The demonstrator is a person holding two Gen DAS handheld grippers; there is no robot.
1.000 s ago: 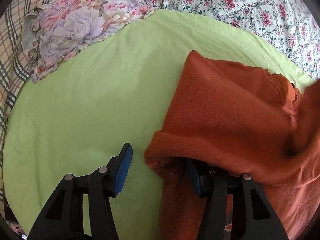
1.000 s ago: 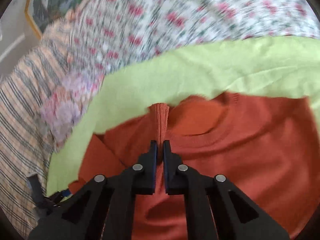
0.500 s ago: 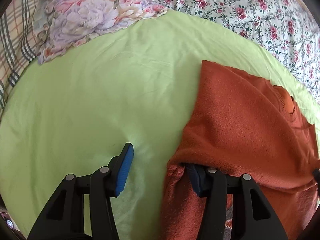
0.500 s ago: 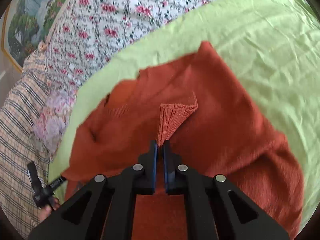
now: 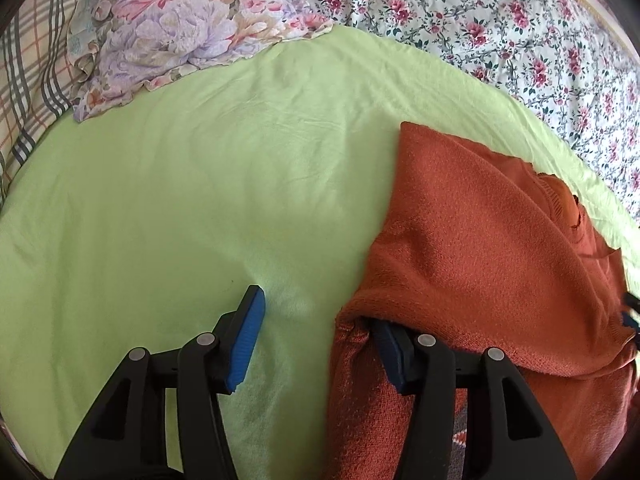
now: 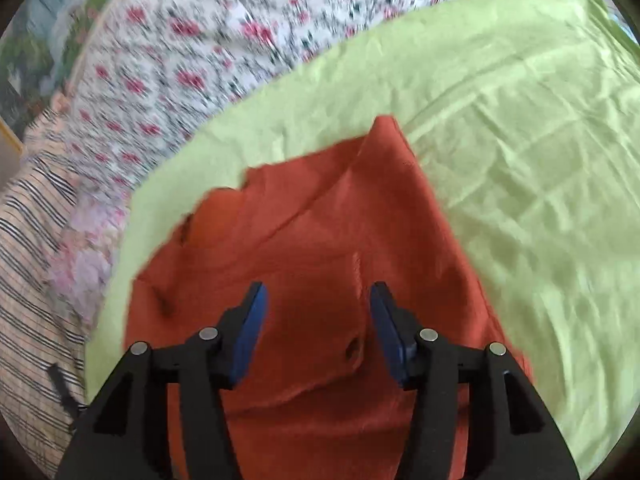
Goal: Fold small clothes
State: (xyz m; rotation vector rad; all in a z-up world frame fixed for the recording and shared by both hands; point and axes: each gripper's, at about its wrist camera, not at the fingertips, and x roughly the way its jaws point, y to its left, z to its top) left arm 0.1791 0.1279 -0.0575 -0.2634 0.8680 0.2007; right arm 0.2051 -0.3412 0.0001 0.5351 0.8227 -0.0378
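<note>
Green sheet (image 5: pixel 200 208); right claw (image 6: pixel 318 320) just released above orange sweater (image 6: pixel 320 248), left claw (image 5: pixel 316 336) spread, pitched down

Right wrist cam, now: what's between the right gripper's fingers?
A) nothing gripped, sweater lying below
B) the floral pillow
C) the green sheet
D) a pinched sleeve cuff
A: the right gripper has its fingers apart, having just opened, and the rust-orange knitted sweater lies loose on the lime-green sheet beneath them.
</note>
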